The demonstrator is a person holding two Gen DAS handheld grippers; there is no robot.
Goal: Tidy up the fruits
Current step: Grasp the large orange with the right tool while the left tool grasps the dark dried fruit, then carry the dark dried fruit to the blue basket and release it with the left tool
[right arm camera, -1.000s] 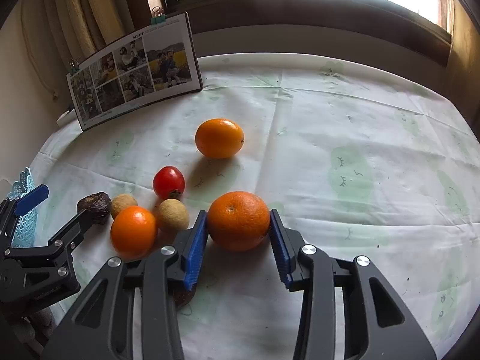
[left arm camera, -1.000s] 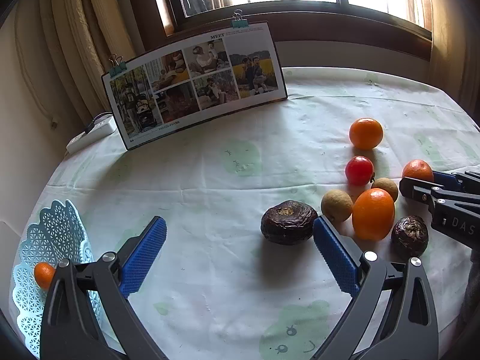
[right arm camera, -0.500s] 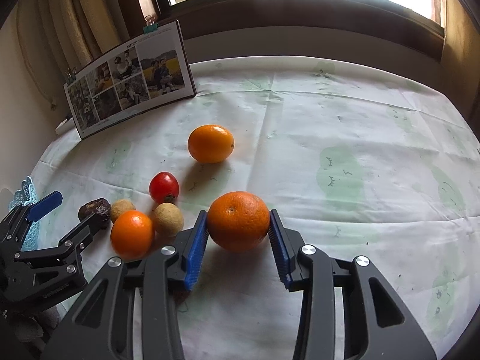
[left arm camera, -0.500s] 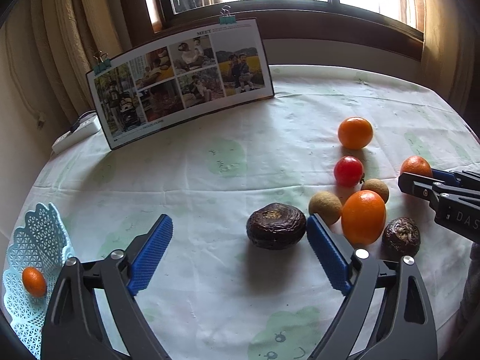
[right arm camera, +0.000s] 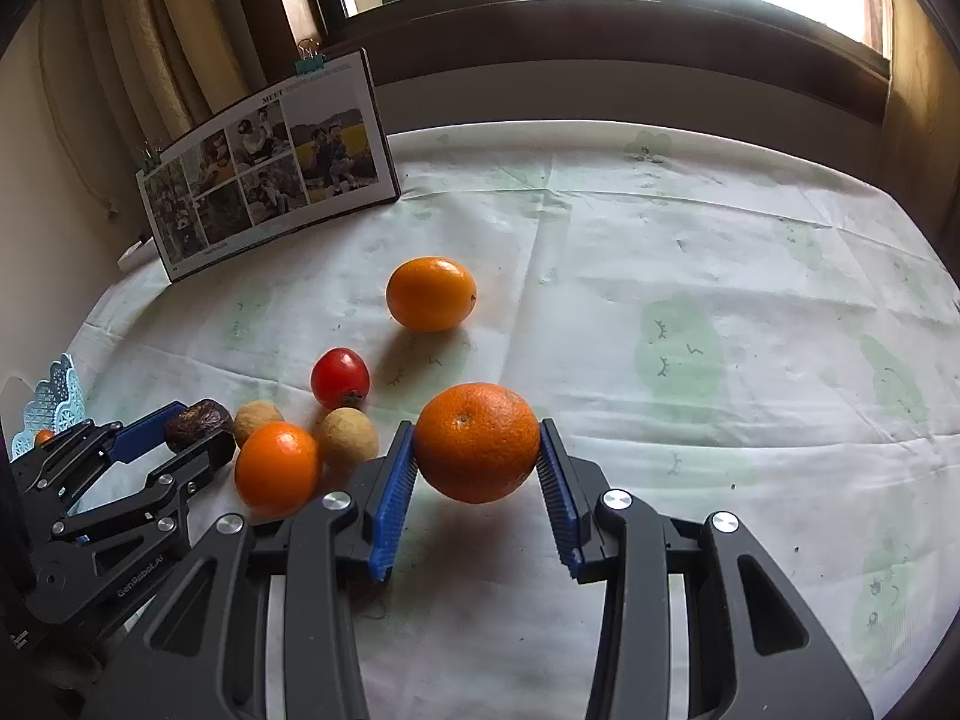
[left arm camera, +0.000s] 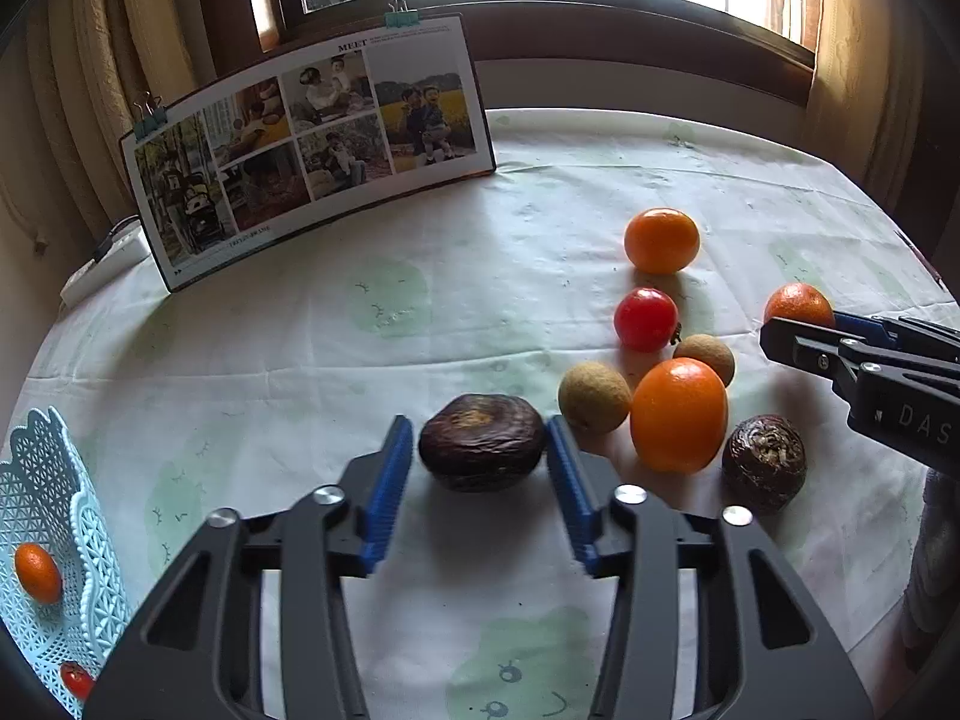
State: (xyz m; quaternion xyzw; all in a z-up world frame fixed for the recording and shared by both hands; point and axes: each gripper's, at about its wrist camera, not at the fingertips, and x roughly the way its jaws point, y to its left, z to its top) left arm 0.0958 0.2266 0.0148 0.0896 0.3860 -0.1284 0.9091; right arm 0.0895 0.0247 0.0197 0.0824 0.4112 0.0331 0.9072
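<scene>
Blue ribbed rubber pads on black plastic fingers: left hand-held gripper point(left arm camera: 477, 429) narrowed to the width of a wrinkled dark fruit point(left arm camera: 480, 441), one pad at each flank of it. Flattened, leathery, brown-black, with a paler rough patch on top, and resting on the cloth point(left arm camera: 360, 360) of the bench, near its front edge.

Same blue pads on the right hand-held gripper point(right arm camera: 477, 432), clamped on a pebbled orange point(right arm camera: 477, 441), round with a small stem dimple facing the camera. Soft shadow on the cloth beneath; hard to tell whether lifted clear or touching.

Between the two grippers, a loose cluster toward the right side of the bench:
- smooth glossy orange point(left arm camera: 678, 414), slightly egg-shaped, touching or just beside a tan fruit
- two matt tan round fruits point(left arm camera: 594, 397) point(left arm camera: 705, 357), rough-skinned
- shiny red tomato point(left arm camera: 645, 319) with a dark stem end
- second dark fruit point(left arm camera: 763, 462), rounder, crusty and fibrous on top
- another smooth orange point(left arm camera: 661, 240), apart from the rest, farther toward the back edge

Pale green-white cloth, creased in straight fold lines, printed with faint green blobs.

At the front left corner, a pale blue plastic basket point(left arm camera: 36, 480) with open lattice walls and a scalloped rim; inside, a small oval orange fruit point(left arm camera: 38, 573) and a small red one point(left arm camera: 75, 681).

Near the back left edge, a stiff photo board point(left arm camera: 312, 138), upright and leaning back, with metal binder clips on its top edge.
</scene>
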